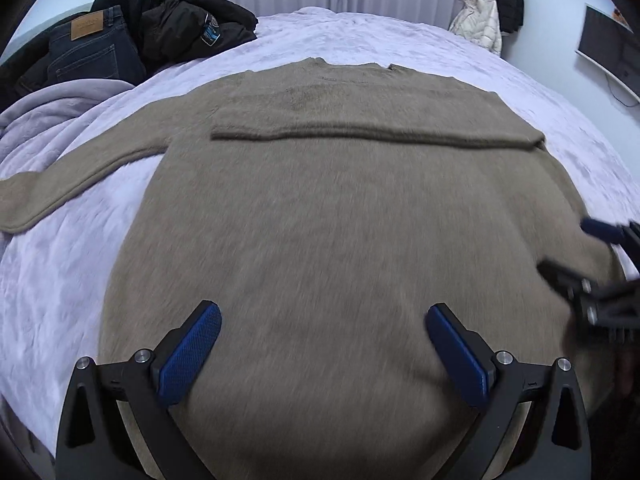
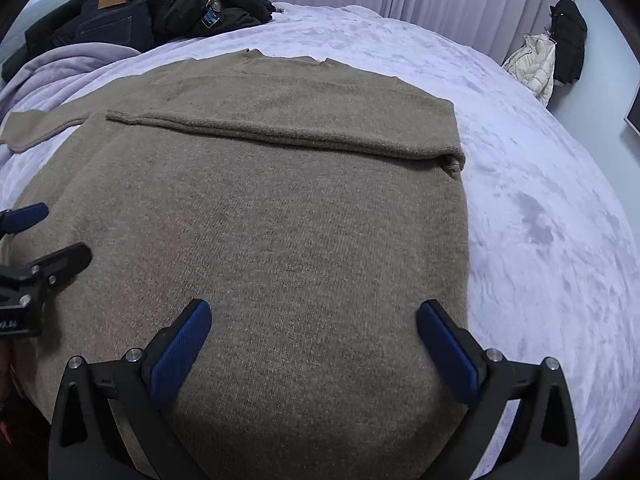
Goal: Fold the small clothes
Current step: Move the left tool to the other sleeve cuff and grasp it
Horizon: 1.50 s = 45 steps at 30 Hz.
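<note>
A tan knit sweater (image 1: 320, 208) lies flat on the bed, neck at the far side; it also shows in the right wrist view (image 2: 280, 208). Its right sleeve (image 1: 376, 136) is folded across the chest. Its left sleeve (image 1: 68, 184) stretches out to the left on the blanket. My left gripper (image 1: 324, 320) is open above the sweater's lower part, holding nothing. My right gripper (image 2: 314, 316) is open above the lower right part, near the sweater's right edge. Each gripper shows at the side of the other's view, the right gripper (image 1: 576, 248) at the right and the left gripper (image 2: 52, 232) at the left.
A lilac blanket (image 2: 540, 200) covers the bed. Dark jeans (image 1: 92, 48) and a black jacket (image 1: 188, 20) are piled at the far left corner. Coats (image 1: 496, 12) hang by the far wall, beside curtains. A monitor (image 1: 608, 48) is on the right wall.
</note>
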### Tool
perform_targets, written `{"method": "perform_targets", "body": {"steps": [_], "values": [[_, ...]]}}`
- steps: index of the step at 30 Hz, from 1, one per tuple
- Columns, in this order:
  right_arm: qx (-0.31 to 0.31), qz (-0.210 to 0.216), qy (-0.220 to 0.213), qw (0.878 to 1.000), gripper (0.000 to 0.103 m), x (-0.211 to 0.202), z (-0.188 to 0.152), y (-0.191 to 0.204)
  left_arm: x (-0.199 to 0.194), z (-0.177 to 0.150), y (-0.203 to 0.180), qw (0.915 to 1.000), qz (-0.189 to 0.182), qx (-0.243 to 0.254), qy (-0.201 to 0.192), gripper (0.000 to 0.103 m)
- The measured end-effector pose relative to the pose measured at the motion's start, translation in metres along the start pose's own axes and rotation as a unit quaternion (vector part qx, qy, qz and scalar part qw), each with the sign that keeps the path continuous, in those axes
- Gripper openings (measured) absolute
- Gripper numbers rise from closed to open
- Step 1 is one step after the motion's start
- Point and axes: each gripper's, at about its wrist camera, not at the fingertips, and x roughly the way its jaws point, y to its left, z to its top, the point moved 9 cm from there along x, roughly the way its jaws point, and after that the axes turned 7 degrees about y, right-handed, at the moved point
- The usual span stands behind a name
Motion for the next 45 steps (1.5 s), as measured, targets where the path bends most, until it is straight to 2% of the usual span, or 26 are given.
{"method": "perform_targets", "body": {"steps": [3,8,11,13,16,18,19,21,22,23,24,26,28,31,32,34,36,38,40,41,42,43,44,45], "values": [[-0.001,0.011,-0.007,1.0,0.102,-0.001,-0.003,-0.002,-0.015,-0.03,0.012,0.9997,-0.011,0.02,0.005,0.103],[-0.027,0.019,-0.011,0.999,0.102,-0.004,-0.008,-0.002,-0.029,-0.07,0.031,0.9979,0.005,0.049,0.042,0.103],[-0.053,0.023,-0.003,0.998,0.102,-0.01,-0.016,-0.002,-0.047,-0.07,0.035,0.9961,0.016,0.07,0.052,0.103],[-0.068,0.028,0.006,0.997,0.103,-0.021,-0.022,-0.003,-0.06,-0.059,0.035,0.9965,0.02,0.076,0.028,0.103],[-0.117,0.077,-0.037,0.989,0.103,-0.052,-0.026,0.02,-0.071,-0.023,0.012,0.9974,-0.024,0.065,-0.019,0.103],[-0.189,0.09,-0.067,0.975,0.103,-0.065,-0.029,0.055,-0.059,-0.011,-0.017,0.9939,-0.075,0.078,-0.021,0.103],[-0.228,0.091,-0.071,0.967,0.103,-0.065,-0.035,0.072,-0.049,-0.013,-0.027,0.9925,-0.082,0.089,-0.011,0.103],[-0.301,0.068,-0.071,0.949,0.102,-0.054,-0.051,0.096,-0.016,-0.031,-0.027,0.9923,-0.05,0.107,0.036,0.103],[-0.321,0.05,-0.063,0.944,0.102,-0.045,-0.059,0.098,-0.009,-0.04,-0.023,0.9919,-0.041,0.114,0.039,0.103],[-0.329,0.046,-0.053,0.942,0.102,-0.038,-0.067,0.094,-0.015,-0.047,-0.019,0.9917,-0.045,0.119,0.02,0.103],[-0.321,0.062,-0.045,0.944,0.102,-0.035,-0.074,0.085,-0.023,-0.055,-0.013,0.9916,-0.046,0.12,0.012,0.103],[-0.296,0.082,-0.032,0.951,0.102,-0.034,-0.085,0.062,-0.028,-0.071,0.0,0.9921,-0.043,0.115,0.023,0.103],[-0.298,0.068,-0.025,0.952,0.102,-0.033,-0.099,0.041,-0.03,-0.088,0.011,0.992,-0.041,0.113,0.036,0.103],[-0.319,0.045,-0.011,0.947,0.102,-0.038,-0.109,0.029,-0.039,-0.097,0.019,0.9891,-0.006,0.138,0.05,0.103],[-0.327,0.039,-0.001,0.944,0.102,-0.041,-0.109,0.029,-0.045,-0.094,0.02,0.9891,-0.003,0.14,0.046,0.103],[-0.345,0.014,-0.004,0.938,0.102,-0.051,-0.099,0.027,-0.071,-0.078,0.025,0.9914,-0.008,0.131,0.006,0.103],[-0.345,0.018,-0.035,0.938,0.103,-0.067,-0.077,0.031,-0.095,-0.049,0.044,0.9941,-0.012,0.098,-0.044,0.103],[-0.322,0.045,-0.064,0.944,0.103,-0.079,-0.047,0.039,-0.1,-0.019,0.07,0.9964,-0.013,0.045,-0.071,0.103],[-0.281,0.074,-0.089,0.953,0.103,-0.082,-0.008,0.051,-0.089,0.012,0.115,0.9965,-0.005,-0.037,-0.074,0.103],[-0.261,0.089,-0.095,0.956,0.103,-0.081,0.008,0.057,-0.081,0.023,0.143,0.9935,-0.001,-0.089,-0.071,0.103],[-0.243,0.1,-0.099,0.96,0.103,-0.076,0.025,0.064,-0.071,0.033,0.178,0.9861,-0.001,-0.153,-0.064,0.103],[-0.227,0.103,-0.099,0.963,0.103,-0.068,0.04,0.071,-0.06,0.038,0.215,0.9731,0.001,-0.224,-0.056,0.103],[-0.214,0.1,-0.095,0.967,0.103,-0.058,0.055,0.077,-0.053,0.04,0.245,0.9589,0.007,-0.279,-0.051,0.103],[-0.197,0.094,-0.086,0.972,0.103,-0.045,0.07,0.082,-0.047,0.034,0.284,0.9371,0.021,-0.345,-0.052,0.103]]}}
